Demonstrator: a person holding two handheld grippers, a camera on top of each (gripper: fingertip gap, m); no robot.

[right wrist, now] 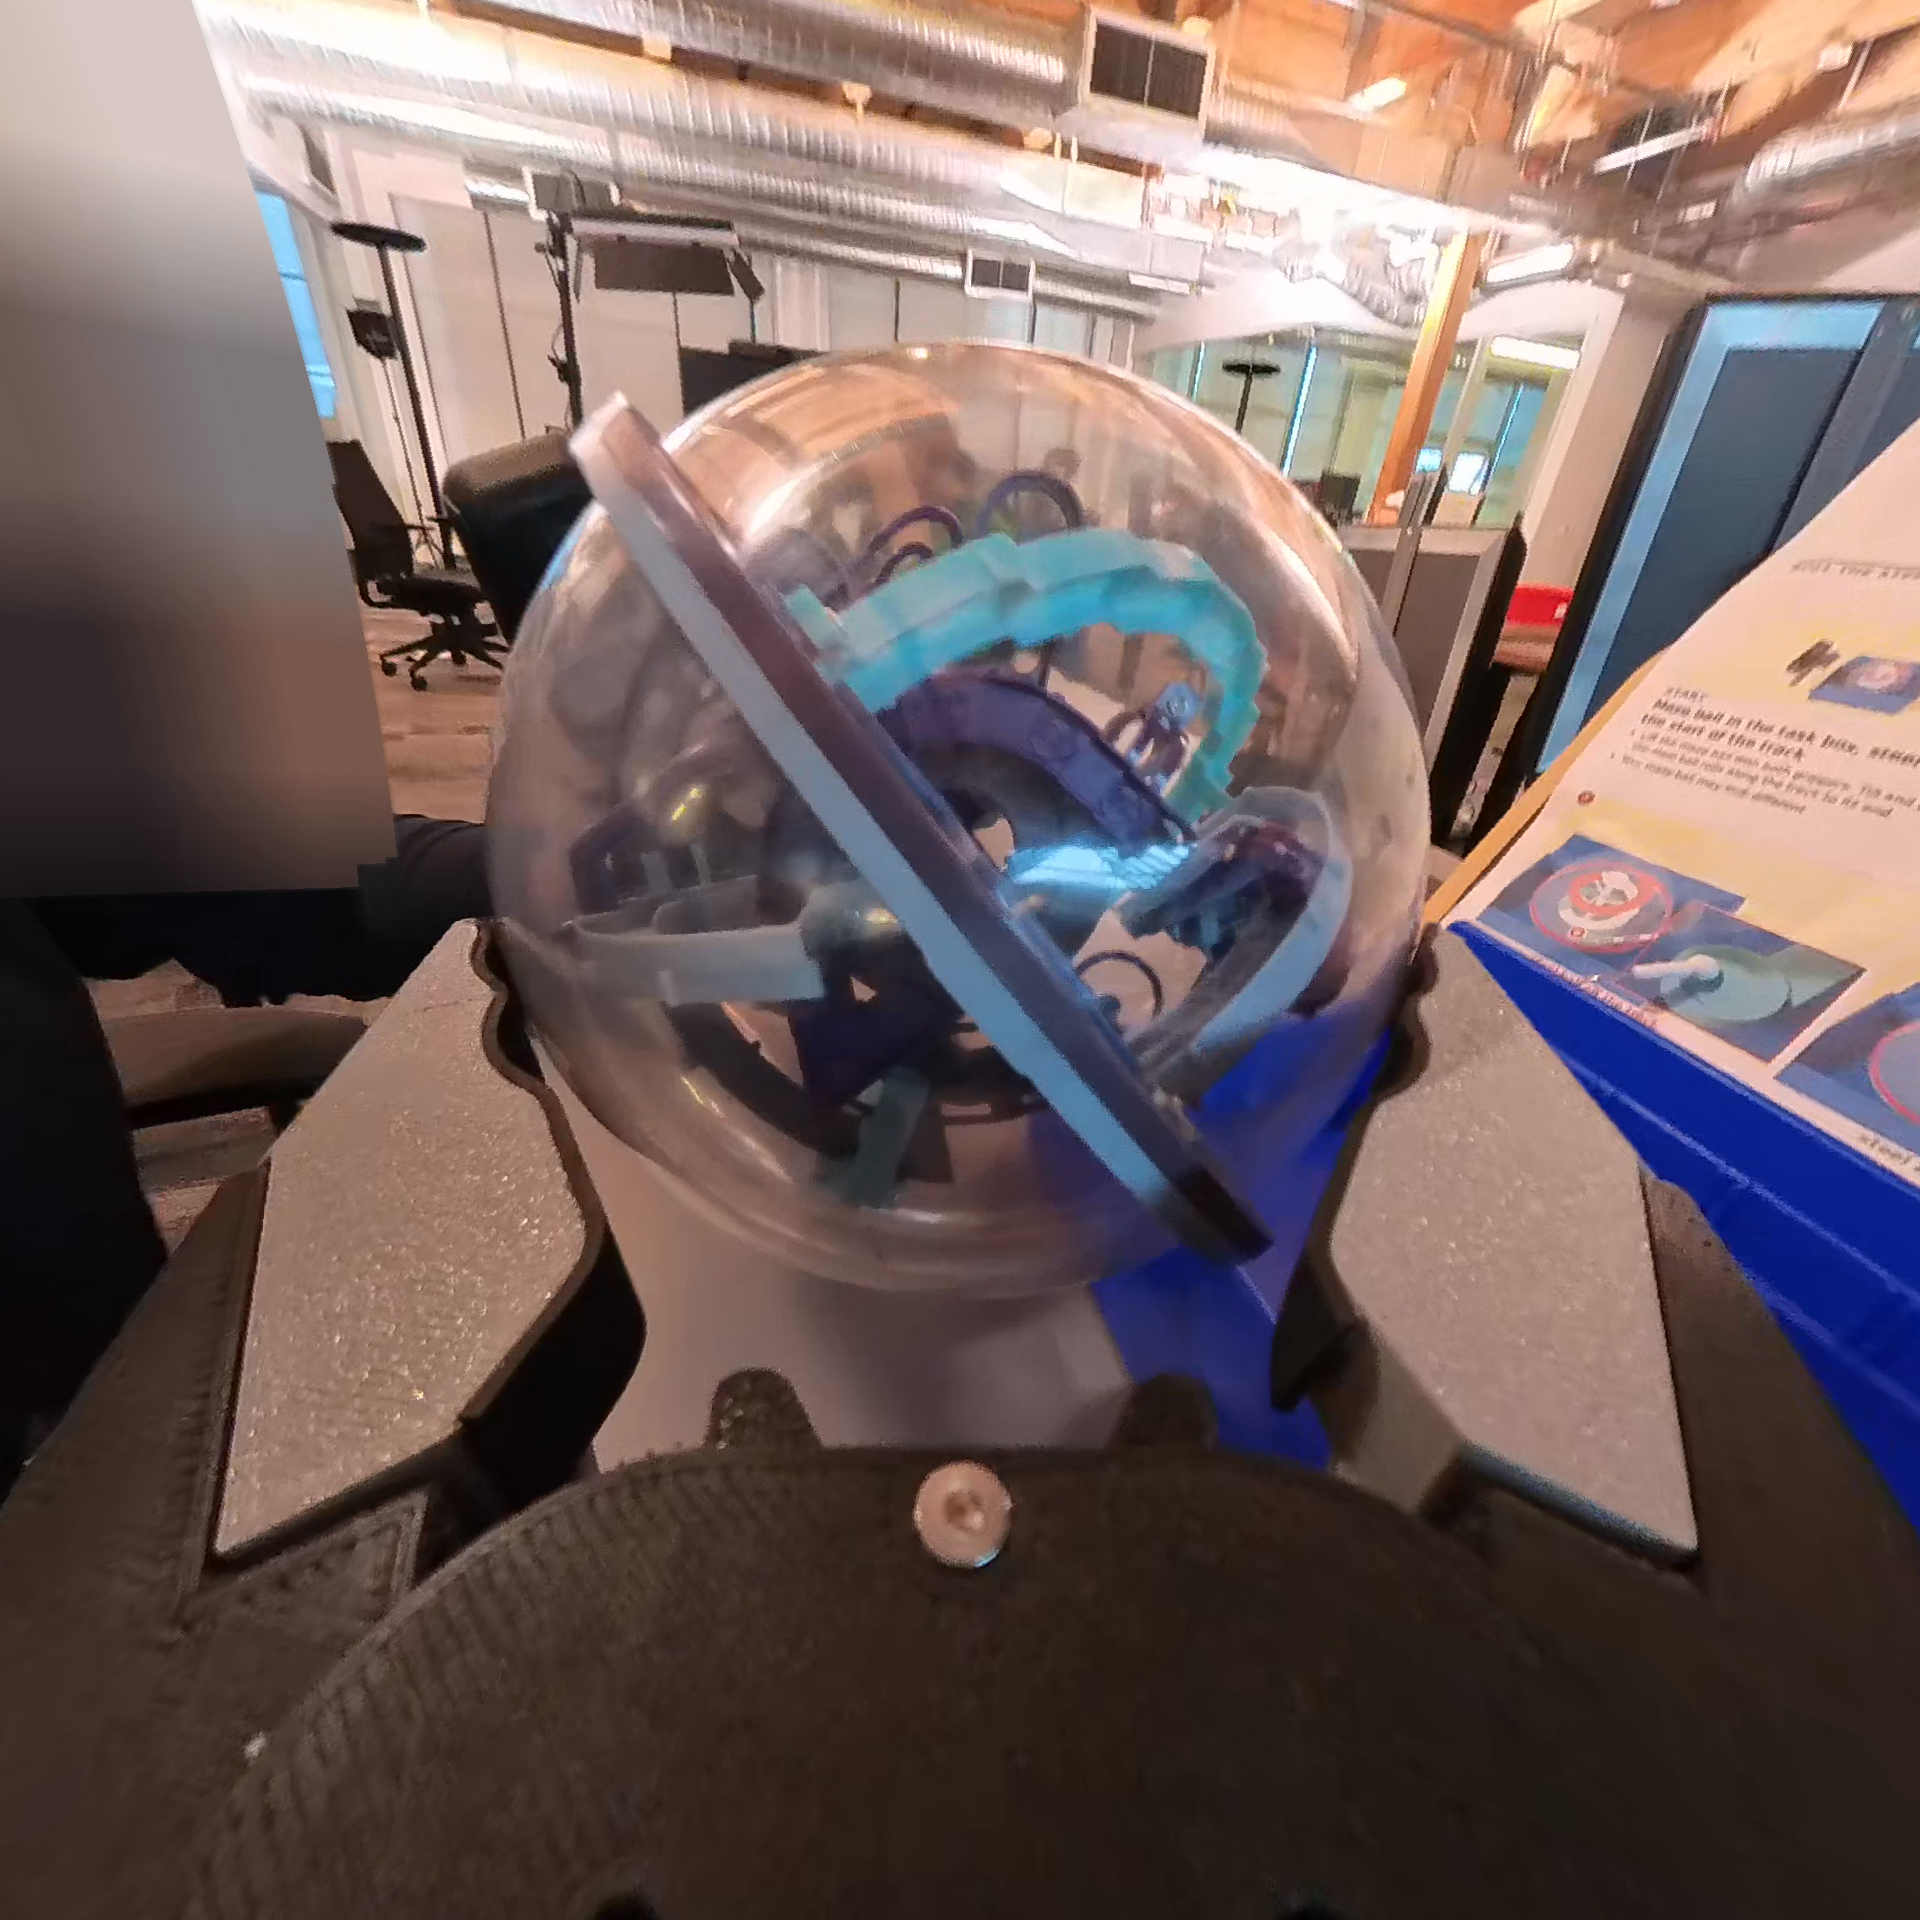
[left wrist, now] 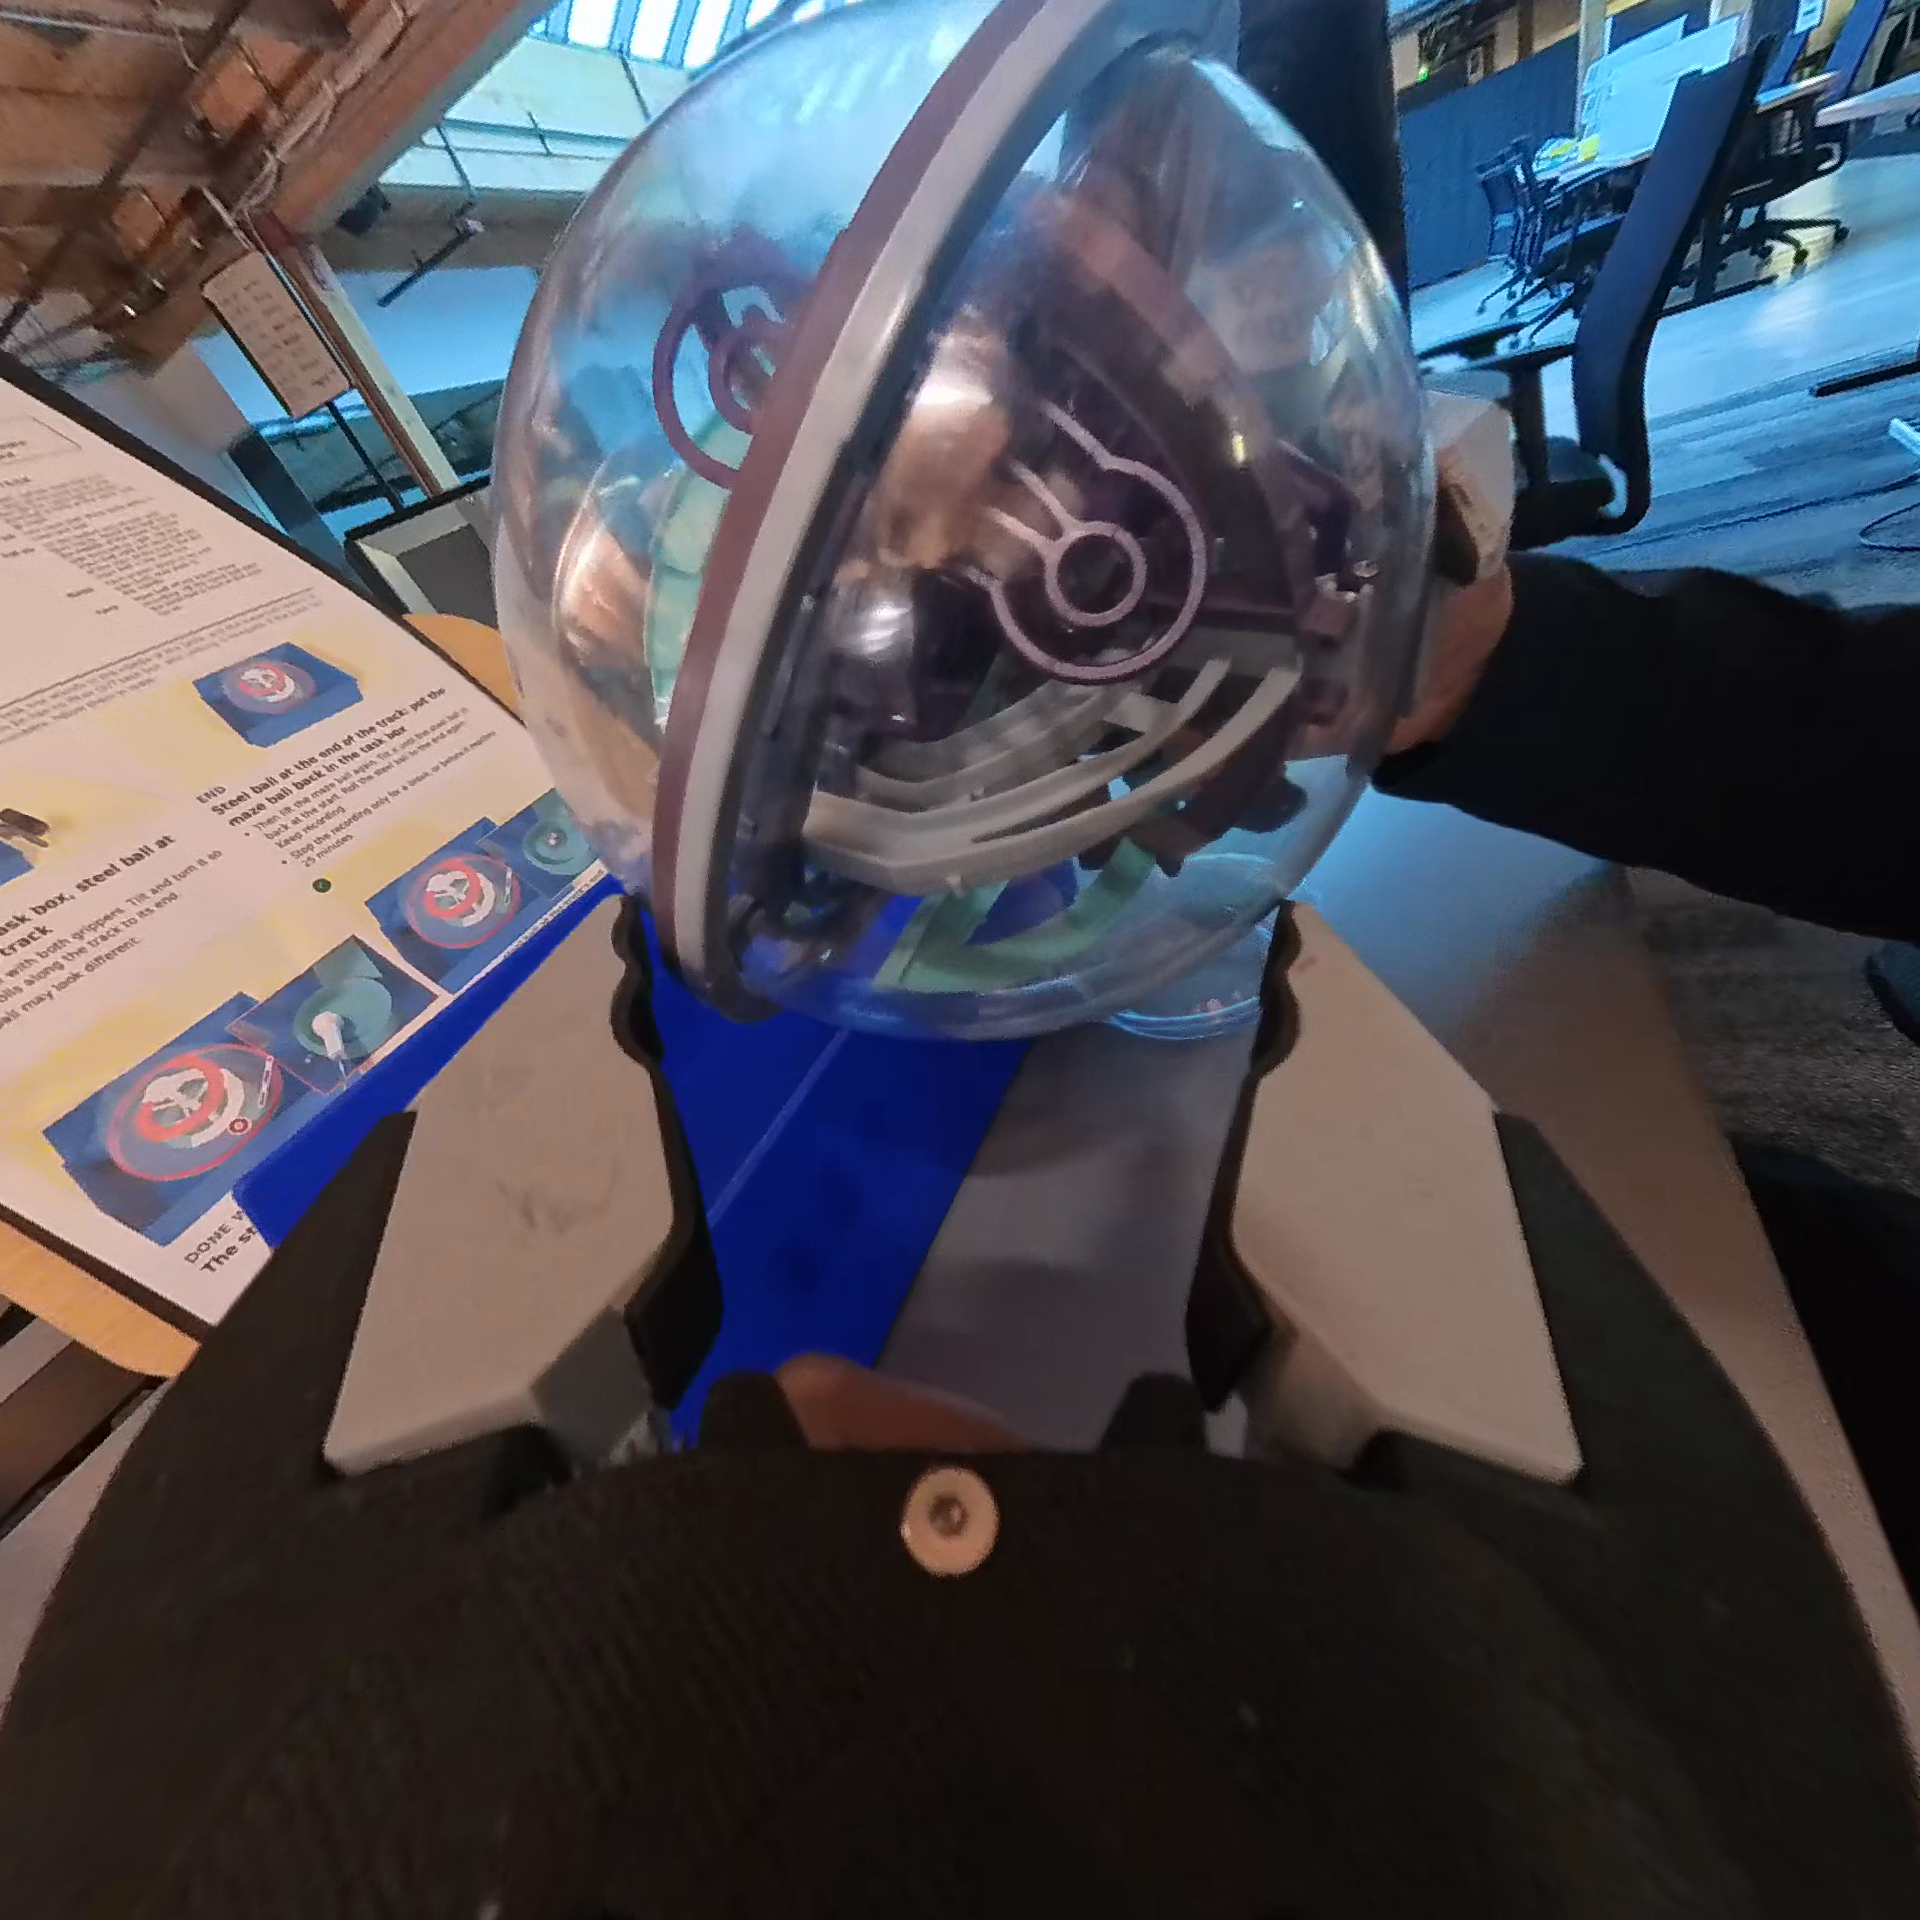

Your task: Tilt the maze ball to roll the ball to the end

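Both grippers, left (left wrist: 951, 935) and right (right wrist: 951, 997), clamp the maze ball (right wrist: 951, 800) wide-open above the blue box (left wrist: 831, 1174).

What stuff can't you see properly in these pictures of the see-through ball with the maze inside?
- Little steel ball: not clearly found in either view; the maze ball is motion-blurred and glary.
- End of the track: hidden among overlapping tracks, right wrist view.
- Blue box: mostly covered by the left gripper and the maze ball.
- Instruction sheet: cut off by the edge.
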